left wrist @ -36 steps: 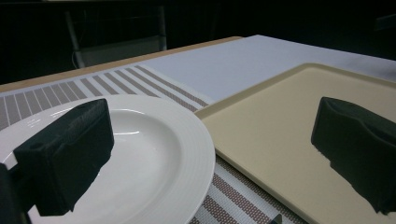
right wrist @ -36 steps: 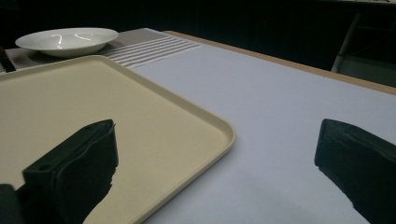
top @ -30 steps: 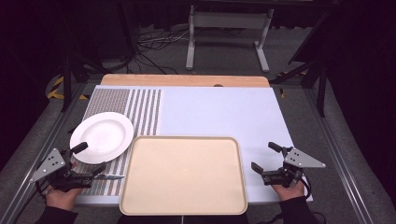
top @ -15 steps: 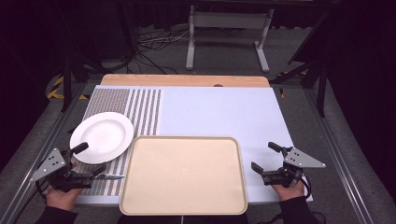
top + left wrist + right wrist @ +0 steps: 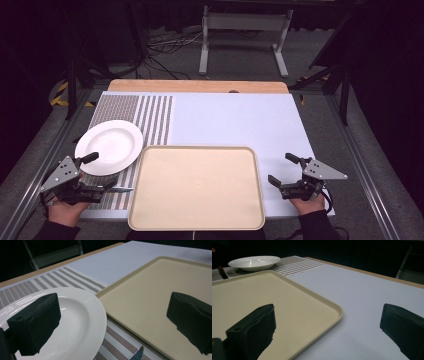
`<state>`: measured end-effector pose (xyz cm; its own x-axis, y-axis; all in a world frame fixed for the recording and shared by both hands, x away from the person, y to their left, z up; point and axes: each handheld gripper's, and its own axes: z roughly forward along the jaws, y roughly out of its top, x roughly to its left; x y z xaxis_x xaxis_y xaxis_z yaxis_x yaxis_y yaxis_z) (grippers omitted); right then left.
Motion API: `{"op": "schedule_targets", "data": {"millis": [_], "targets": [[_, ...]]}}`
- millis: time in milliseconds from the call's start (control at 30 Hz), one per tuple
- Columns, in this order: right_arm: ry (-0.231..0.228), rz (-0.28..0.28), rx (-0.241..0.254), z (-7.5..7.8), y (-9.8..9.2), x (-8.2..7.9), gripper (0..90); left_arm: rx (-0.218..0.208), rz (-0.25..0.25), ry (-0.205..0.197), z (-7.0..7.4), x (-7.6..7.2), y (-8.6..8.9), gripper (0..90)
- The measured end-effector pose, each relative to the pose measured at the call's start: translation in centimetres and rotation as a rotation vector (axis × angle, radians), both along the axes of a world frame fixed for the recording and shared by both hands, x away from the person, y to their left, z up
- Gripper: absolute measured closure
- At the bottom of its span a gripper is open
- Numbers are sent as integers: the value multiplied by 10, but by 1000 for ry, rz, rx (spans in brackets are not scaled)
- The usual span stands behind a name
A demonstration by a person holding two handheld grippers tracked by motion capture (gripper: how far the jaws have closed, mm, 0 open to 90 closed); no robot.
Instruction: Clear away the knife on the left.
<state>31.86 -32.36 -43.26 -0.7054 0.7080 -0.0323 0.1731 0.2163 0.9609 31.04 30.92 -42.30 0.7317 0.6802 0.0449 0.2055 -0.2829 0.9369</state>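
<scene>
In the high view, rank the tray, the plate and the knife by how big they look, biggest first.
1. Tray, by far the largest.
2. Plate, clearly smaller.
3. Knife, smallest; just a thin blade tip shows beside the left gripper, so its full length is unclear.

We see no change across the earlier pictures and now. Left claw (image 5: 102, 170), right claw (image 5: 284, 170), plate (image 5: 109, 146), tray (image 5: 196, 186) and knife (image 5: 119, 189) on the worktop (image 5: 230, 120) keep the same places; both claws hold as before, jaws spread.
</scene>
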Motion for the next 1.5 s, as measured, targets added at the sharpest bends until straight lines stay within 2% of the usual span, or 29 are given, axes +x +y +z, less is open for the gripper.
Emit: {"op": "schedule_targets", "data": {"millis": [33,100,267,367,400,467,533,600,667,700,800,833,933,1100,1400,1433,1467,1500], "targets": [[0,0,0,0,0,0,9,0,0,0,0,0,0,1],[4,5,-1,0,0,0,12,29,-9,2,5,1,-1,1],[9,17,0,0,1,1,16,84,-29,35,16,4,1,5],[12,21,-2,0,1,1,16,134,-50,70,23,7,3,21],[13,20,-2,-1,1,1,16,166,-53,82,27,8,5,21],[13,22,-1,-1,1,1,16,202,-64,95,32,10,7,21],[17,23,-2,-1,1,1,16,244,-87,124,38,12,8,26],[17,21,-2,-1,1,2,16,276,-97,130,41,12,8,26],[21,24,3,-2,1,2,16,319,-117,155,44,14,7,28],[23,24,1,-2,2,2,16,319,-117,155,44,14,7,28],[20,27,-3,-2,3,2,16,368,-133,185,46,17,7,34],[20,27,-3,-2,3,2,16,368,-133,185,46,17,7,38],[23,29,0,-2,3,3,15,402,-151,205,47,19,5,41],[28,33,-4,-2,3,3,15,498,-184,237,48,22,-1,43],[30,36,-7,-3,4,3,15,618,-232,292,48,26,-8,58],[31,37,-8,-3,4,3,15,630,-235,308,49,26,-8,65],[31,37,-8,-3,4,3,15,630,-235,308,49,26,-8,69],[32,37,-9,-3,4,3,15,651,-241,313,48,27,-10,69]]}}
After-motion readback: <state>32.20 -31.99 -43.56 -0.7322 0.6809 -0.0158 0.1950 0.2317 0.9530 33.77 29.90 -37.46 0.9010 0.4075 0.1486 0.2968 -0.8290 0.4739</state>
